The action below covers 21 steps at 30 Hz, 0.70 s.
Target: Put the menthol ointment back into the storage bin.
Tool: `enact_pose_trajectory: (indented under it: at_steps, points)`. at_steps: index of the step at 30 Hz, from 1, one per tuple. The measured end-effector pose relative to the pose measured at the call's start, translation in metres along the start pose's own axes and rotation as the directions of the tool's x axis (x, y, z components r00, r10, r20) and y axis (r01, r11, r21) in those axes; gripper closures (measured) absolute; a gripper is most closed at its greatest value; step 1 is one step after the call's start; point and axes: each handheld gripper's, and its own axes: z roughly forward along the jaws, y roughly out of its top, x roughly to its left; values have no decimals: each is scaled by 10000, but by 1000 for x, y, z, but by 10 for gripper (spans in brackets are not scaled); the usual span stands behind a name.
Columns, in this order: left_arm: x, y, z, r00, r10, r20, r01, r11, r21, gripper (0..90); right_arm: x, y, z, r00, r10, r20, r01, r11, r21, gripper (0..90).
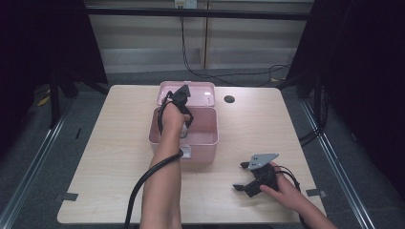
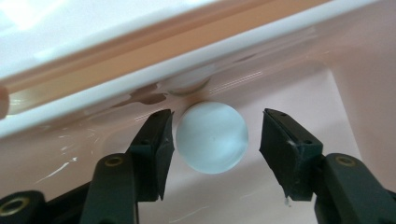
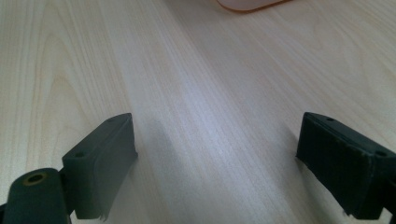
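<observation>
The step in hand looks like setting a pale, white-blue, smooth ball (image 2: 212,138) down inside the open pink plastic box with a hinged lid (image 1: 208,139), which sits in the upper middle of the high view. In the left gripper view the ball lies at the centre of the frame on the box's glossy pink floor, close under the white rim of the far wall. The left gripper (image 2: 215,140) is open around it: the left-hand jaw sits right at the ball's side, perhaps grazing it, while the right-hand jaw stands clear with a visible gap, so nothing is clamped. To finish well, I would spread the jaws evenly until both are clear, then lift straight up out of the box, so neither pad nudges the ball and sets it rolling across the slick floor. The cable should be kept off the box wall on the way out. The right gripper (image 1: 249,183), at the lower right of the high view, rests with jaws spread wide over the bare light wooden table (image 3: 196,93), holding nothing, and can stay put.
</observation>
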Motion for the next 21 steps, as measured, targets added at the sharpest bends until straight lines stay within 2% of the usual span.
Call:
enact_pose_trajectory:
  at_steps: [12,15,16,19,21]
  points:
    - [-1,1,-4,10000,-83,-7,83,9999,-84,332,0,0,0,10000,4,-1,-4,10000,2,109]
    - [-1,0,-5,9999,-124,52,123,9999,26,282,0,0,0,10000,3,0,-3,10000,2,109]
    - [0,0,-6,10000,-13,26,13,10000,55,274,0,0,0,10000,7,-1,-7,10000,2,109]
    - [-1,-1,-7,9999,-156,46,155,9999,22,258,0,0,0,10000,6,0,-6,10000,3,109]
    - [-1,-1,-9,9999,-89,91,88,9999,90,245,0,0,0,10000,3,1,-3,10000,3,109]
